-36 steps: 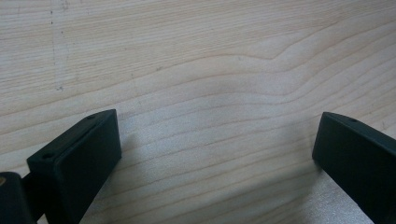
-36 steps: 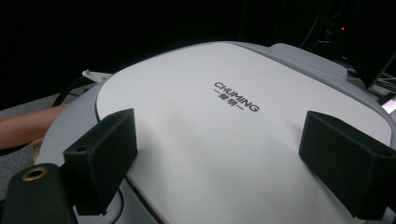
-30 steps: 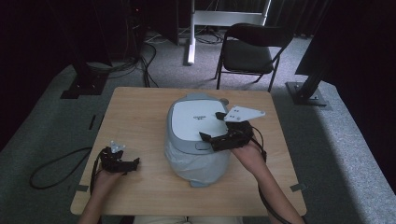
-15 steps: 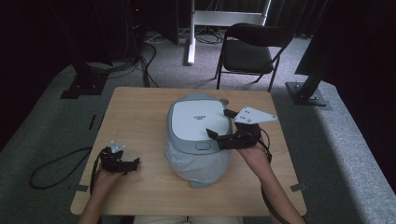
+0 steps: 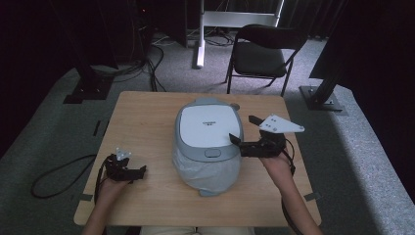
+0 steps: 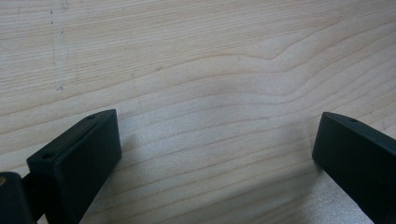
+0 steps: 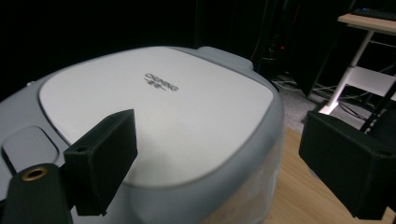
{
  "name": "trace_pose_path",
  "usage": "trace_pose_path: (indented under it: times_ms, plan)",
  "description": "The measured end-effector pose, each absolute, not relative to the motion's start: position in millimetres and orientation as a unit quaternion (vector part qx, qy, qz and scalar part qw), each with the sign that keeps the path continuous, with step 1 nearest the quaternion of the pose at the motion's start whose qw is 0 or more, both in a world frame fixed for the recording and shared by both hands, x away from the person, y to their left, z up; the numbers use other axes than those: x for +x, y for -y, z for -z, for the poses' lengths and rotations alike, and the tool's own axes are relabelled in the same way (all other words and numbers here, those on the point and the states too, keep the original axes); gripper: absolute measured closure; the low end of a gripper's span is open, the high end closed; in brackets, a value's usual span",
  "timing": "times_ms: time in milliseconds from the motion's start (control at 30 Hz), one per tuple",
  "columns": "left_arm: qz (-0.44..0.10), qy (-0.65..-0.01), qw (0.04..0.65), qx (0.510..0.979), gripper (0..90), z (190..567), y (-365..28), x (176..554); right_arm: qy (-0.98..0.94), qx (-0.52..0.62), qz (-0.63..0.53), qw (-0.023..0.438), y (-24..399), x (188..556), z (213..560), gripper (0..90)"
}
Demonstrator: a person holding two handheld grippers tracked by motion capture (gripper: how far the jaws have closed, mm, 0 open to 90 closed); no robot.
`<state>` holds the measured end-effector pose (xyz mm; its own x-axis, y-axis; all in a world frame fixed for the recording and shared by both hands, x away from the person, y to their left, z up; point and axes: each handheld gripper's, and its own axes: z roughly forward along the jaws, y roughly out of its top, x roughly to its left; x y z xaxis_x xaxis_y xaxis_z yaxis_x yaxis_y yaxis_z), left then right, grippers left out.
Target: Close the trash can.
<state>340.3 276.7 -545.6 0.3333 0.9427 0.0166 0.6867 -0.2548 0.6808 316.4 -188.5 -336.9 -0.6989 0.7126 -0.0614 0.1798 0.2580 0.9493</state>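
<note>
Grey and white, the rice cooker (image 5: 208, 142) sits mid-table on the wooden table (image 5: 147, 112), lid down, its body seemingly wrapped in clear plastic film. The right gripper (image 5: 241, 145) hovers at its right edge, jaws spread wide over the lid's rim and holding nothing. If those jaws close on the smooth, rounded lid they will likely slide off, or shove the cooker sideways. The left gripper (image 5: 139, 171) rests open near the table's front-left, well apart, too far to steady it.

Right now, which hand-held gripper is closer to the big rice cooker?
Right. The right hand-held gripper is at the rice cooker's right edge, jaws open toward it. The left hand-held gripper sits apart over bare table to the cooker's left.
</note>
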Motion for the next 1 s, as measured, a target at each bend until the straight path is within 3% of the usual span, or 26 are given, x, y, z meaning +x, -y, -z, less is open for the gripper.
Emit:
trace_pose_path:
  times_ms: [633, 1000]
  plan:
    - [-0.217, -0.535, 0.294, 0.762, 1.2, 546, -277, 340, -0.73, 0.344, -0.532, 0.257, 231, 303, 355, 10.9]
    - [-0.217, -0.535, 0.294, 0.761, 1.2, 546, -277, 340, -0.719, 0.376, -0.522, 0.262, 249, 300, 390, 10.9]
